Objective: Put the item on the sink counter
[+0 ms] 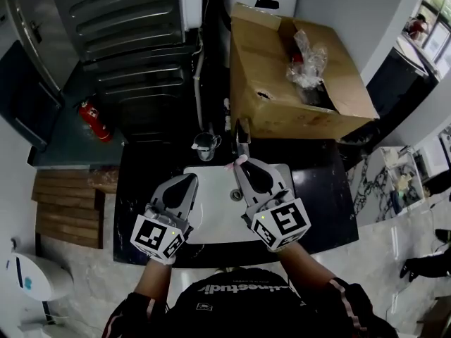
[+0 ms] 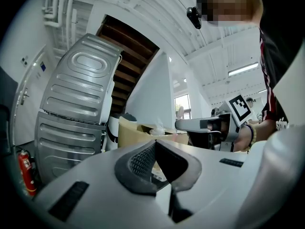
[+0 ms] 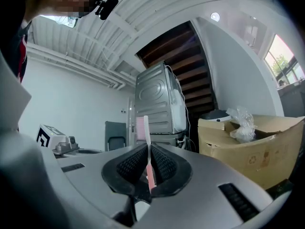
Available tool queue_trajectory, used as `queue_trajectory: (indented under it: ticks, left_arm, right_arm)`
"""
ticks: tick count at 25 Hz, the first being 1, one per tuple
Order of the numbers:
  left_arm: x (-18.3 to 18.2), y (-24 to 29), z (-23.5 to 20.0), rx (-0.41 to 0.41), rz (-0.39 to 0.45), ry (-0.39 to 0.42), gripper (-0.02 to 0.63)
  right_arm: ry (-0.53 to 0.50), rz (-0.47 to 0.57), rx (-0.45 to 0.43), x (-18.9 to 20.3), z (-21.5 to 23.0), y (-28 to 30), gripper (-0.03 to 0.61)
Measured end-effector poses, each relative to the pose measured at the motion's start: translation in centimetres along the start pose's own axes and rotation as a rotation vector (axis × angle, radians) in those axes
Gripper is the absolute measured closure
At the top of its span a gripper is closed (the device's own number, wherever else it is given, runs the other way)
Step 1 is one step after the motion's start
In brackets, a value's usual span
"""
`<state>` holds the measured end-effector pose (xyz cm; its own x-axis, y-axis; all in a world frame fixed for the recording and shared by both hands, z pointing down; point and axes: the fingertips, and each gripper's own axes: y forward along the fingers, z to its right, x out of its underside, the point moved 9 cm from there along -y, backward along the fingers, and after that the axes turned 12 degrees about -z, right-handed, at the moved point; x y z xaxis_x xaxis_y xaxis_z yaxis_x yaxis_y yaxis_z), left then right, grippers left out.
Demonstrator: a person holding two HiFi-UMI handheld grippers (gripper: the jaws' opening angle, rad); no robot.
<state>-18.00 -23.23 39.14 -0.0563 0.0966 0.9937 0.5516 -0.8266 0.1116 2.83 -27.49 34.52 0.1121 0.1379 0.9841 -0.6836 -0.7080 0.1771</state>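
R claw (image 3: 148, 163) pinches the thin pink item (image 3: 147, 147), long axis running out along the jaws w/ its tip past them, over the white sink (image 1: 211, 220), so the dark tabletop (image 1: 320, 185) to its right looks nearest; L claw (image 2: 153, 149) pressed together, empty.
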Motion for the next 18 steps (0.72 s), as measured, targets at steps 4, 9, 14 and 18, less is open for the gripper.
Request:
queue_trajectory:
  ticks: [4, 9, 14, 18]
  left_arm:
    - [0.7, 0.7, -1.0, 0.0, -0.003, 0.003, 0.598]
    - [1.7, 1.2, -1.6, -0.007, -0.016, -0.026, 0.598]
    - [2.7, 1.8, -1.8, -0.008, -0.026, -0.021, 0.598]
    - [3.0, 2.0, -1.9, -0.01, -0.028, -0.019, 0.598]
  right_arm:
    - [-0.005, 0.017, 0.014, 0.3, 1.1, 2.5, 0.528]
    - [-0.006, 0.029, 0.011, 0.8, 2.4, 5.3, 0.528]
    - [-0.018, 0.022, 0.013, 2.2, 3.2, 8.2, 0.528]
    - [0.025, 0.007, 0.011, 3.7, 4.1, 10.6, 0.528]
